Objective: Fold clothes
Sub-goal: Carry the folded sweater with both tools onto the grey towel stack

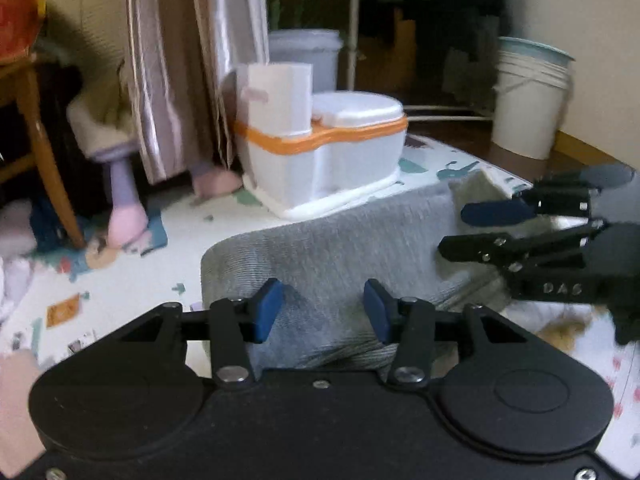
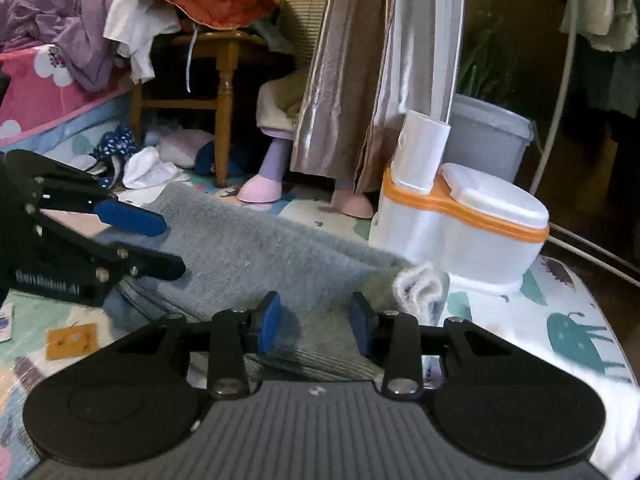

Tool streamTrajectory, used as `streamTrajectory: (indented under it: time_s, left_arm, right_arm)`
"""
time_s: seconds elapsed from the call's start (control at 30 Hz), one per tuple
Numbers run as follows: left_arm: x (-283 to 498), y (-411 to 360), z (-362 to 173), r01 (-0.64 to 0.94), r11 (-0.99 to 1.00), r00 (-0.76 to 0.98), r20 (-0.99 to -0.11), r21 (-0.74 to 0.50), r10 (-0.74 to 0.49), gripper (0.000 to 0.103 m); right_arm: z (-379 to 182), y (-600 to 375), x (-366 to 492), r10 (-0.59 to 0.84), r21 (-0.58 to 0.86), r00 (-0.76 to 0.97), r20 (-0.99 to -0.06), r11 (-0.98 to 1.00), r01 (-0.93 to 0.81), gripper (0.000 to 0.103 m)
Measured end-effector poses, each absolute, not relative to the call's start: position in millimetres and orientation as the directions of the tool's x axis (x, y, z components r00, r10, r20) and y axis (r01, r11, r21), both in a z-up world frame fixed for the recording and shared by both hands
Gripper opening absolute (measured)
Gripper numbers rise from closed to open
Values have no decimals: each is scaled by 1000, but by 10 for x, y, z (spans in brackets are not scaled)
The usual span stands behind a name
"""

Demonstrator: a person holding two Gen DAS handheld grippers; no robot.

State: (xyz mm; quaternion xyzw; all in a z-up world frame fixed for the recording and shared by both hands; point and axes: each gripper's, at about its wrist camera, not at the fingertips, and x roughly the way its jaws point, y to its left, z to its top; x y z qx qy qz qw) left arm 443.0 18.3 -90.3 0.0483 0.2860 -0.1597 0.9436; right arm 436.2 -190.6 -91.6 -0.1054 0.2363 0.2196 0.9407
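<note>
At the far left of the right wrist view, a heap of clothes [image 2: 80, 20] in purple, white and red lay piled on a wooden stand [image 2: 224, 92], with a few more scraps of laundry [image 2: 136, 164] on the floor under it. The left tool [image 1: 324, 310] hung low over the near edge of a grey ribbed garment [image 1: 332, 240], its two blue pads parted with a wide gap between them and nothing held; cloth showed beneath the gap, though whether the pads touched it could not be told. The garment lay folded in a thick slab on a play mat [image 1: 132, 292] printed with animals, its rounded fold toward the left tool and a pale fleecy lining [image 2: 416, 284] showing at its right corner. Behind the garment, just beside its far edge, stood a white child's potty [image 1: 320, 152] with an orange band, and behind that hung a striped curtain [image 1: 184, 60]. A grey bin [image 1: 306, 56] stood behind the potty, and a white bucket [image 1: 528, 108] stood well apart at the right by the wall. The right tool [image 2: 316, 324] hovered over the garment's right part, its pads likewise spread apart and empty, with its fingers pointing across toward the left tool
</note>
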Motion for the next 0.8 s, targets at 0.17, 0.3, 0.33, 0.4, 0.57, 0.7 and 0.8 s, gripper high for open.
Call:
streamTrajectory:
  time_s: [0.17,0.3,0.33,0.4,0.57,0.7,0.8]
  left_arm:
    - [4654,212,-1032,285,955,753,-596,-83,-277,47]
    - [4565,172,-1291,252,964,785,-564,-86,-255,47]
    - [4544,150,-1315,261,963,794,-554,-62,-251,47]
    - [4581,161,-1270,246,965,789,-560,-92,-254,47]
    - [4498,209,-1035,273,956,790,-542,-107,-286,48]
    - [4276,339,-838,301,940,804,-487,-159,-340,64]
    - [4010,486,-703,304,925,817,-438,-226,-376,67]
  right_arm:
    - [-1104,-2010,4713,382,71,768,-514,911,-406,40]
    - [-1336,-2050,4787,391,137,769,-506,917,-376,40]
    - [-1353,-2050,4791,390,144,769,-507,917,-371,40]
    - [-1374,-2048,4805,388,159,767,-511,919,-360,40]
    - [-1135,-2089,4776,423,187,741,-522,904,-384,41]
    - [-847,-2269,4535,485,243,764,-425,874,-420,48]
    - [-703,-2408,4325,490,281,772,-406,870,-405,53]
